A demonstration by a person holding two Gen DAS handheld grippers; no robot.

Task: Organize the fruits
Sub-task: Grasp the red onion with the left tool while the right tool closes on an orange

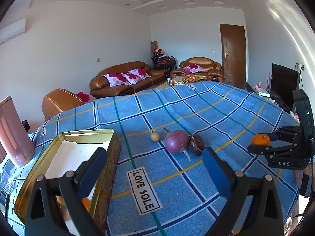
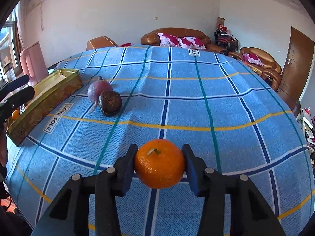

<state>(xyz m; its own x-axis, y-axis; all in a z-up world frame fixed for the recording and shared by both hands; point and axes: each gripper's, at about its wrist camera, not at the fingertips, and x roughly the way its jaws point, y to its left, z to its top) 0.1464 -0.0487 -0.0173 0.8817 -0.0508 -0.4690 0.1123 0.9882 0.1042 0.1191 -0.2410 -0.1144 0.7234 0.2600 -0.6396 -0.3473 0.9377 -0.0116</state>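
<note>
My right gripper (image 2: 159,149) is shut on an orange mandarin (image 2: 160,165), both pads pressed against its sides just above the blue checked cloth. In the left wrist view the same mandarin (image 1: 260,139) shows in the right gripper (image 1: 263,138) at the far right. My left gripper (image 1: 154,153) stands open and holds nothing, its left finger over the right wall of the gold tin (image 1: 110,137). An orange fruit (image 1: 86,203) lies inside the tin. On the cloth ahead lie a small yellow fruit (image 1: 156,137), a purple round one (image 1: 176,141) and a dark brown one (image 1: 196,144) touching it.
A pink jug (image 1: 13,137) and a glass (image 1: 6,182) stand left of the tin near the table's edge. Brown sofas (image 1: 126,78) lie beyond the far edge, a television (image 1: 285,82) to the right. Open cloth stretches between the fruits and the mandarin.
</note>
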